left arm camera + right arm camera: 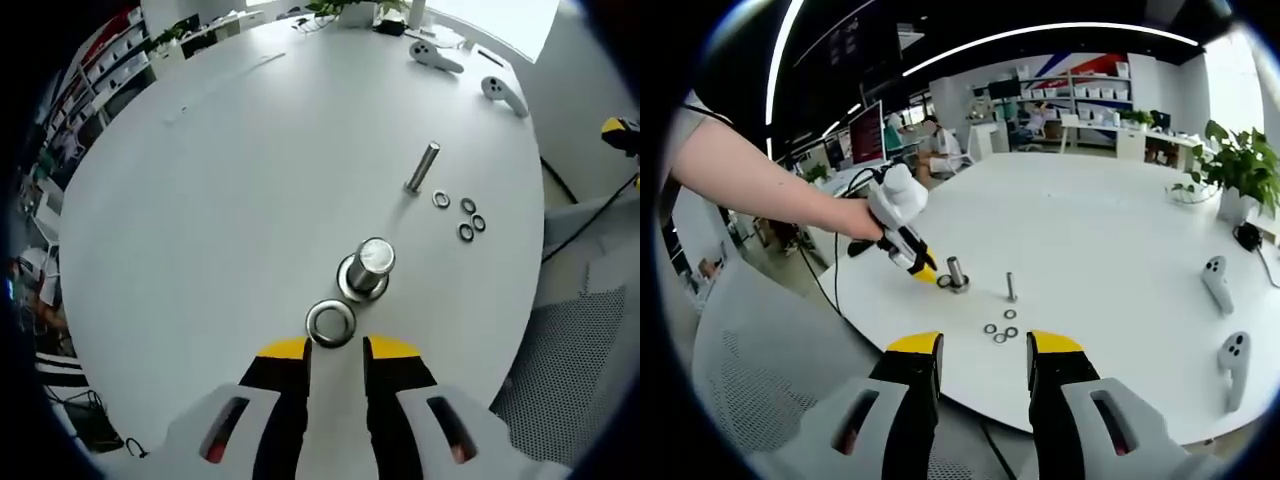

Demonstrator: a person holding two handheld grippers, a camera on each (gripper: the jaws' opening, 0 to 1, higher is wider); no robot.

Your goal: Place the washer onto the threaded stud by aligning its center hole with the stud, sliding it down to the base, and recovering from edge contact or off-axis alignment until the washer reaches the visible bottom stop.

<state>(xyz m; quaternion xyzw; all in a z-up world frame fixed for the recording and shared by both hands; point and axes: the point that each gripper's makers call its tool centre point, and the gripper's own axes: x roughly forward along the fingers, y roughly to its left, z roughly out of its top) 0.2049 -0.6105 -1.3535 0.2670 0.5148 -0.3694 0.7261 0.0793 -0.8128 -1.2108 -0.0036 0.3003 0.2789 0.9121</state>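
Left claw (335,350) open and empty, just short of a washer (331,322) lying beside the stud (370,268) near the table (220,200) edge, right claw (983,350) open, empty

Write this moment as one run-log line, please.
left gripper: open, at large washer | thick stud: washer at base | thin stud: bare | right gripper: open, empty

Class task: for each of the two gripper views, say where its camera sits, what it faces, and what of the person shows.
Left gripper view: rides the left gripper, close above the large stud; jaws apart.
Right gripper view: rides the right gripper, off the table's edge; bare arm shows.
Shared: both studs, four small washers.
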